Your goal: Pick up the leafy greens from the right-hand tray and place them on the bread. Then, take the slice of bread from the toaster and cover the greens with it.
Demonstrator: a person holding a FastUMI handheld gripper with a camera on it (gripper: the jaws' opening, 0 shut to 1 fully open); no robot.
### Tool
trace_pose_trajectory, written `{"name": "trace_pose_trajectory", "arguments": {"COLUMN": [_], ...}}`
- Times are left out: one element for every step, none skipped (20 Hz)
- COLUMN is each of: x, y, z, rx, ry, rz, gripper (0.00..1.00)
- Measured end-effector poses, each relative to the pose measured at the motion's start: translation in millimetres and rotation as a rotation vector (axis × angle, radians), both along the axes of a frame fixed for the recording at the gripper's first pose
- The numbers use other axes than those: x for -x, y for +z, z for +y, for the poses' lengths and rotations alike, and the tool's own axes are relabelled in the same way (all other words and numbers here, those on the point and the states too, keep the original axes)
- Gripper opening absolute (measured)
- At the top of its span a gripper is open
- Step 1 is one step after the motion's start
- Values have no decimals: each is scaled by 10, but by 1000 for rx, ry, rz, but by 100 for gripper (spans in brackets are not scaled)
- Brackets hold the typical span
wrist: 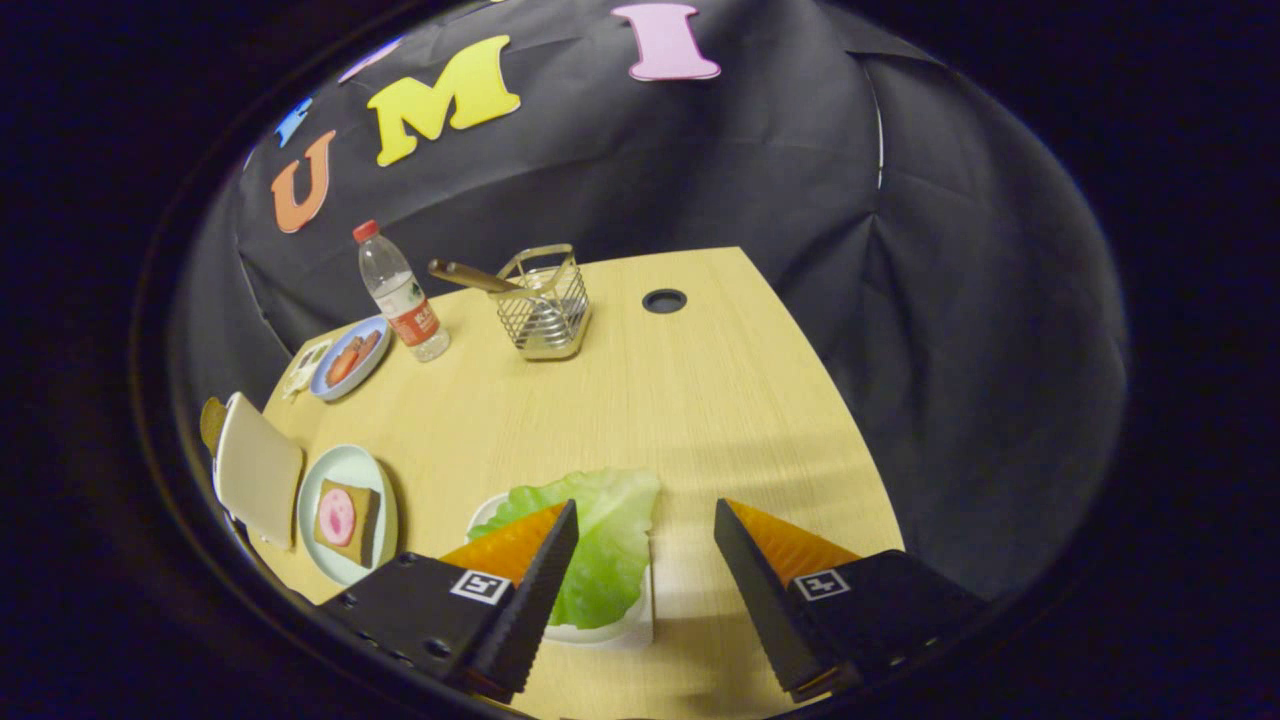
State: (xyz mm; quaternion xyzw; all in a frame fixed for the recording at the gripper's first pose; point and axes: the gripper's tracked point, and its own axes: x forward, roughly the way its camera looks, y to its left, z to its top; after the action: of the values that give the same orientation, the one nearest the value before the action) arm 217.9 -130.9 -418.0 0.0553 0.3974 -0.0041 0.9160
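One leaf of leafy greens (605, 545), pale green, crinkled, veined, lies on one white tray (640, 625). The leaf covers most of the tray and overhangs its far rim. It sits between the fingers, closer to the left finger, which overlaps its near-left part. Whether that finger touches the leaf, cannot tell.

One gripper (645, 520), fingers spread wide apart, nothing pressed between them. Serrated inner faces visible on both fingers.

Left of the tray: one pale round plate (372, 480) with one bread slice (348, 522) on it, brown crust, pink round piece on top. Just left of that, one toaster (258, 470), white, at the table's left edge, something tan at its far end, too small to tell.

Farther back along the left edge: one blue plate (335, 385) holding orange-red food, one water bottle (402, 295) upright with red cap, just beside that plate. One wire basket (545, 305), metal, with one wooden-handled utensil (470, 275) leaning out leftward. One dark round hole (664, 300) in the table (700, 400).

Table centre and right side are bare wood beyond the fingers. Right table edge runs close to the right finger; black cloth wall behind.
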Motion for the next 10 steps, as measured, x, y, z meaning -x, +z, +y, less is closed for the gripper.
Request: {"name": "trace_pose_trajectory", "arguments": {"x": [-28,-66,-79,-101,-111,-101,-101,-137,-126,-147], "y": [-54,-118,-185,-250,-312,-358,-374,-383,-379,-367], "z": [30,58,102,144,154,138,146,171,175,188], "rx": [-7,-8,-12,-13,-3,11,8,7,13,25], "ry": [2,5,15,25,27,20,15,13,16,21], "rz": [14,30,53,79,104,133,143,146,147,141], "gripper": [79,75,70,68,66,64,62,61,52,48]}}
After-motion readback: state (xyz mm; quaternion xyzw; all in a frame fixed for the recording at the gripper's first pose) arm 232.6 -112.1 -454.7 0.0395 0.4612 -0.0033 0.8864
